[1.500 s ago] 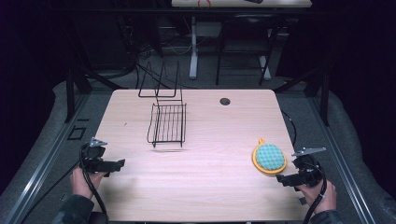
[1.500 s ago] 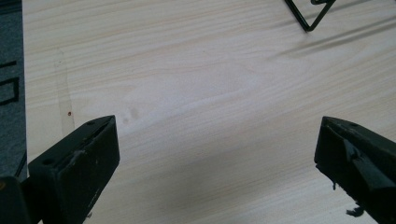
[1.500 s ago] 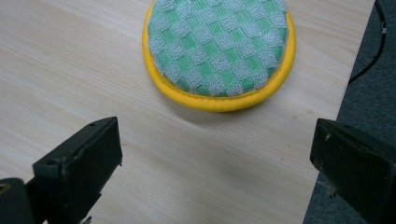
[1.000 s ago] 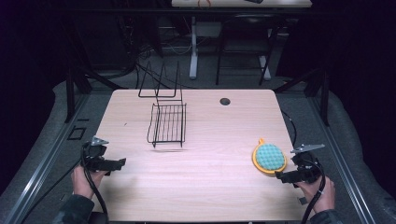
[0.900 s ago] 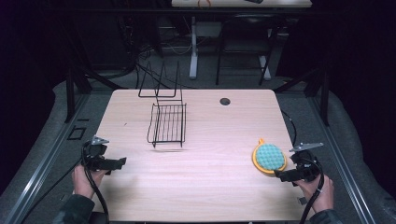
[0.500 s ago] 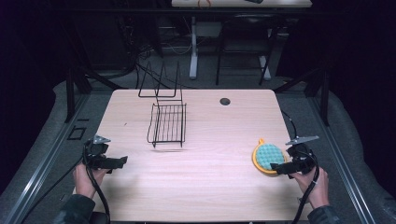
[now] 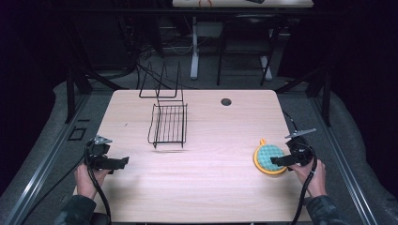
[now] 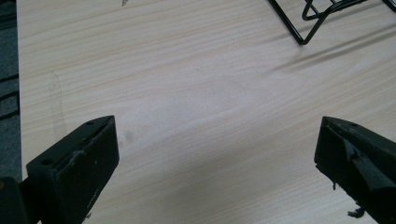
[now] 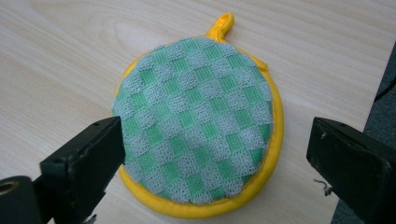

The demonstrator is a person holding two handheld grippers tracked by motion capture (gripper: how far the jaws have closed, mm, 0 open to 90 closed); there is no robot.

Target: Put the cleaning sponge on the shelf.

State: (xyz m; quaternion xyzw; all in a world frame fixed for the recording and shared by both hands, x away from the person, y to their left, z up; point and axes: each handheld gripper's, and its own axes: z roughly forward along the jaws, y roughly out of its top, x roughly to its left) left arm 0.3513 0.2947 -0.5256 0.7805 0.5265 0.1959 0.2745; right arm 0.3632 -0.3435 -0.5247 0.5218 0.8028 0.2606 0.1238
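Black tongs closing in on the pot holder

The right tongs (image 7: 278, 161), jaws apart, have slid in from four o'clock to straddle the green-and-yellow pot holder (image 9: 198, 122) at the desk's (image 7: 206, 187) four o'clock; a grasp looks imminent. The left tongs (image 7: 118, 162) idle agape at eight o'clock, wire rack (image 7: 169, 123) beyond.

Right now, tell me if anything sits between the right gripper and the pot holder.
Nothing visible does. The right gripper is open, its jaws wide to either side of the pot holder, which lies flat on the table with bare wood around it. The wire rack stands far off to the left.
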